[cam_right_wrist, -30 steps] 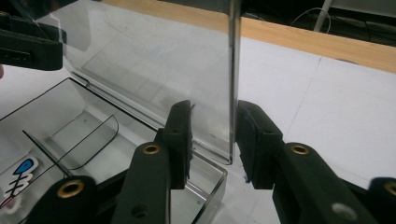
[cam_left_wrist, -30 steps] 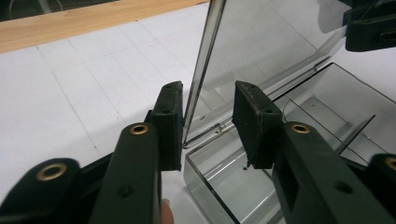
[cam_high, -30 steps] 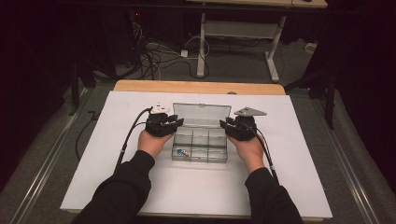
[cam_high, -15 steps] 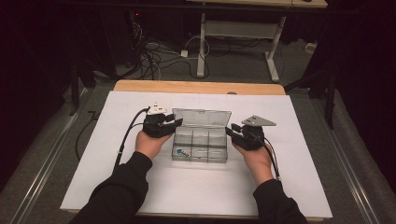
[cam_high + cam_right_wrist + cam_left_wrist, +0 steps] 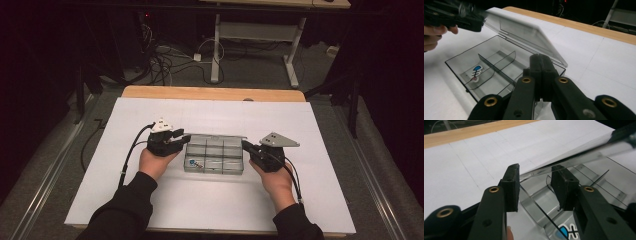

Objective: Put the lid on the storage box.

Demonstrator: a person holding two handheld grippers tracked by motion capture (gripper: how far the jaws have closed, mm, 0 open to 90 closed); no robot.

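Broadly, a wooden table carried a large white sheet that covered nearly all of its top, leaving a strip of bare wood at the far edge. Near the middle of the sheet sat a clear plastic box split by dividers into small compartments, with its clear lid raised at a slant over the far side. A person's hands came in from the near edge, one at each end of the box.

At the box's left end was the left gripper. Its jaws stood partly apart, and in the left gripper view the thin edge of the lid ran between the pads; whether the pads pressed on it could not be told. Those jaws had opened a little within the last second.

Beside the box's right end was the right gripper, its jaws just brought together and pressed flat against each other, with nothing between them.

Smallest of all, a sticker with a blue top lay on the floor of the near left compartment.
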